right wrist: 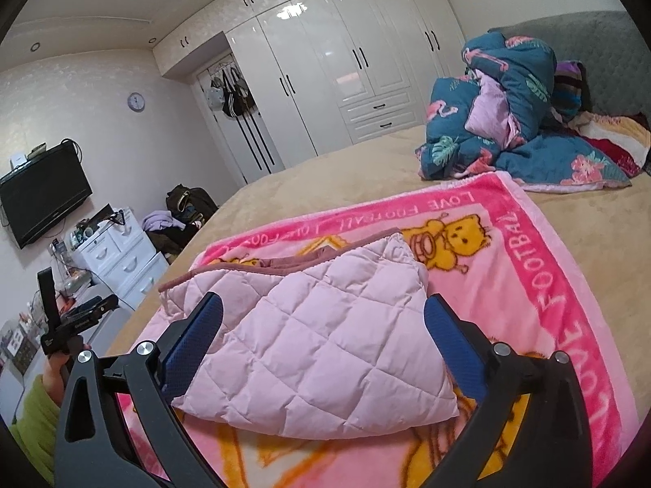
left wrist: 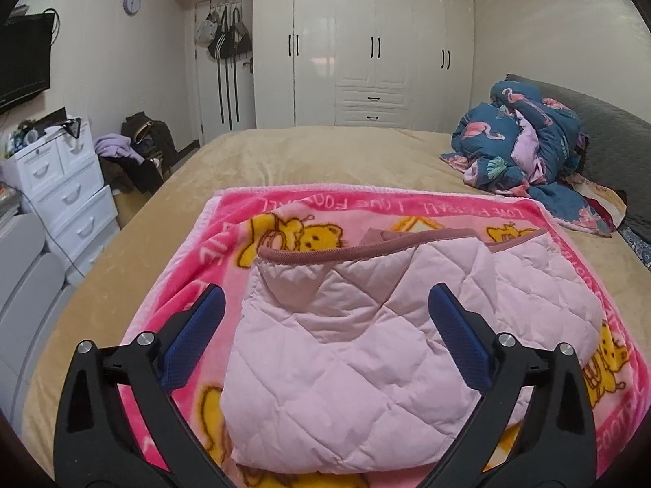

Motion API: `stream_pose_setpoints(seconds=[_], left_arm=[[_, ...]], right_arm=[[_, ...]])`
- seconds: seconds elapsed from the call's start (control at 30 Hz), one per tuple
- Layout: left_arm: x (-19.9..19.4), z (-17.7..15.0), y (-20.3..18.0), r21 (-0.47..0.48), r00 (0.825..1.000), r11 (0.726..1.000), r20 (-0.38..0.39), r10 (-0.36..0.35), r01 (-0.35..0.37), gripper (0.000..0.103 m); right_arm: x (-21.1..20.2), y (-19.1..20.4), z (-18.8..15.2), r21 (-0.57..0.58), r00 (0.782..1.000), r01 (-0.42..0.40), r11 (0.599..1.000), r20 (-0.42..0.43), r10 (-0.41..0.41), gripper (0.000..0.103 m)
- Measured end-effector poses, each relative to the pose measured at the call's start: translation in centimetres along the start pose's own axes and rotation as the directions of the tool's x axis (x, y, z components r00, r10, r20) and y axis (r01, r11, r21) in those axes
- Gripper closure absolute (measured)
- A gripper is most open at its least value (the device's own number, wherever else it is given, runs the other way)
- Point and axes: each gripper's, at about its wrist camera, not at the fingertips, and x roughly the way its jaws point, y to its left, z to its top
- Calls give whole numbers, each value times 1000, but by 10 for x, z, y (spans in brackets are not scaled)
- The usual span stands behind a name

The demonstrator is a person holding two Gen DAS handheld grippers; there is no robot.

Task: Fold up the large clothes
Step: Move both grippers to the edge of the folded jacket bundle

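Right now I have both claws spread wide and gripping nothing. From the left wrist, my left claw (left wrist: 326, 313) hangs above the near end of the jacket (left wrist: 346, 345), its blue pads (left wrist: 459, 337) standing apart on either side of the quilted pink bundle without pressing it. The jacket lies folded into a compact pile on the blanket (left wrist: 569, 284), a pink one with yellow bears and lettering, spread over the tan bed (left wrist: 325, 154). A darker pink trim runs along the jacket's far edge, toward twelve o'clock. From the right wrist, my right claw (right wrist: 323, 317) frames the same jacket (right wrist: 325, 345) in the same way, pads clear of the fabric on both sides. At about eight o'clock in that view I can see the other claw's black frame held in a hand (right wrist: 57, 366) with a green sleeve (right wrist: 34, 419) behind it. A crumpled blue quilt (left wrist: 525, 142) with flamingos sits at two o'clock on the bed, against a grey headboard (left wrist: 618, 138). White wardrobes (left wrist: 366, 49) fill the far wall at twelve; a white dresser (left wrist: 69, 191) stands at nine, with a dark screen (left wrist: 24, 57) on the wall above and a round clock (left wrist: 132, 3) higher up.
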Motion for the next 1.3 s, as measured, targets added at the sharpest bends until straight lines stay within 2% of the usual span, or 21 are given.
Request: stream_pose_setpoints(seconds=[0.4,0.57,0.83,0.97,1.23,1.3], left_arm=[[-22,-12,13,-1,1000,1000,12,28,-28,9],[-19,-31,28,-25,998,998,-29,51,-52,9],[0,-74,56,-84,988,993,-136,76,-88,9],[9,-89,63,-99,983,992,-174,61,-79,9],[48,-104,74,-165,964,986,-263,-46,2,9],[58,-105,74,-170,958,985,-281,-55,7,9]], right_arm=[[-14,9,-5,-69,1000,24,997,20,-22,4],[-9,9,-13,-97,999,47,994,0,-47,4],[13,4,-31,-130,994,82,988,-56,-90,4],[30,-1,-44,-149,987,99,984,-109,-116,4],[72,-19,-60,-164,964,144,976,-201,-175,4],[86,-24,-60,-166,957,154,974,-222,-189,4]])
